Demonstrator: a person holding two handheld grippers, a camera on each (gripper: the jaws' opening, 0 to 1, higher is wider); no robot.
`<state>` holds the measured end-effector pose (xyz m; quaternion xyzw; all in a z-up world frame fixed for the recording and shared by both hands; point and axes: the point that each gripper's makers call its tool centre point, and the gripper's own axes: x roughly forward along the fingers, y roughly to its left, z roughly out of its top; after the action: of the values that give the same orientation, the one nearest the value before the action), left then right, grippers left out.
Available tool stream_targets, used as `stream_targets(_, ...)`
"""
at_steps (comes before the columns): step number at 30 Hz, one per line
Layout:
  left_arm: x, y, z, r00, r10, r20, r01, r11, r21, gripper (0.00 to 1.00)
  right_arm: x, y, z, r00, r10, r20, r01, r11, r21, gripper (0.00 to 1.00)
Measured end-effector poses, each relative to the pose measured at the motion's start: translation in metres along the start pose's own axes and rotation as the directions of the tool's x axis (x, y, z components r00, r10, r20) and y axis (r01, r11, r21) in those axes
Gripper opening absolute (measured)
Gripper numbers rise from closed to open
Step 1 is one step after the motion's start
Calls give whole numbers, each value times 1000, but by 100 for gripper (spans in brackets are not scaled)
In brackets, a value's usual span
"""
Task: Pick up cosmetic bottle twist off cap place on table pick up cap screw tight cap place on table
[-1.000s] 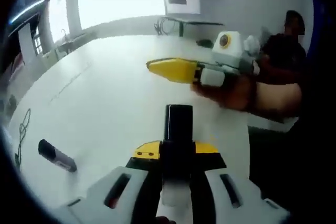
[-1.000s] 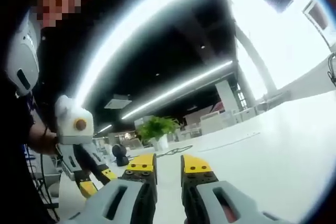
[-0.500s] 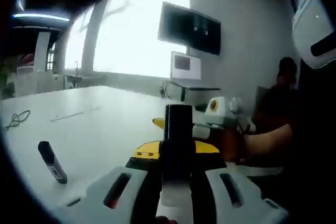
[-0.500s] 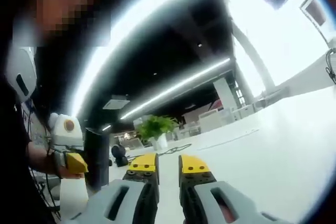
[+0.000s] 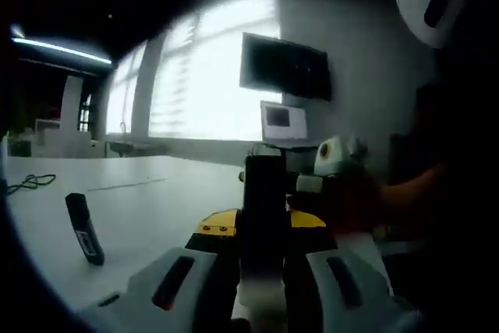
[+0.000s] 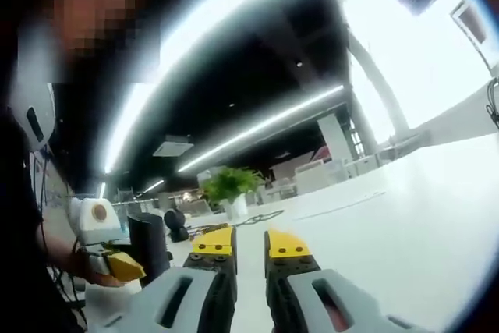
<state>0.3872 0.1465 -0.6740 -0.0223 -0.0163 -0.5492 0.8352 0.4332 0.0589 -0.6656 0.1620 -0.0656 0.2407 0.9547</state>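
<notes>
The left hand-held gripper (image 5: 263,271) pinched the cosmetic bottle (image 5: 263,224) upright as the narrowly parted, empty right hand-held gripper (image 6: 249,249) drew beside its cap.

Near-closed hand-held gripper (image 6: 249,246) over white table (image 6: 405,224)

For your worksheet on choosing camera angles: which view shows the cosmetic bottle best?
The left gripper view: the cosmetic bottle stands centred and close between that gripper's jaws, black cap up. In the right gripper view it appears small at the left edge, held in the left gripper.
</notes>
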Motion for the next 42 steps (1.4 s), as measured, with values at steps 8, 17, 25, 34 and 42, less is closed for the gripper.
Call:
stream_targets(8,-3,2,-6,1000,4,2,-4,1000,23,8,-1,10,4,999,48,19,-49,998,39,8)
stream_targets(17,-12,6,-3,999,18,34,-18,1000,23,8,0,32,-5,995,90,-38,-91,996,-22,9)
stream_targets(25,-19,9,-2,999,25,35,-26,999,29,9,3,66,-10,986,125,-106,-134,988,-80,10)
stream_targets(34,-23,8,-1,998,37,43,-38,999,30,9,10,79,-10,980,162,-114,-173,980,-96,10)
stream_targets(42,-27,8,-1,998,43,45,-45,999,29,9,11,87,-12,974,188,-123,-201,974,-102,10)
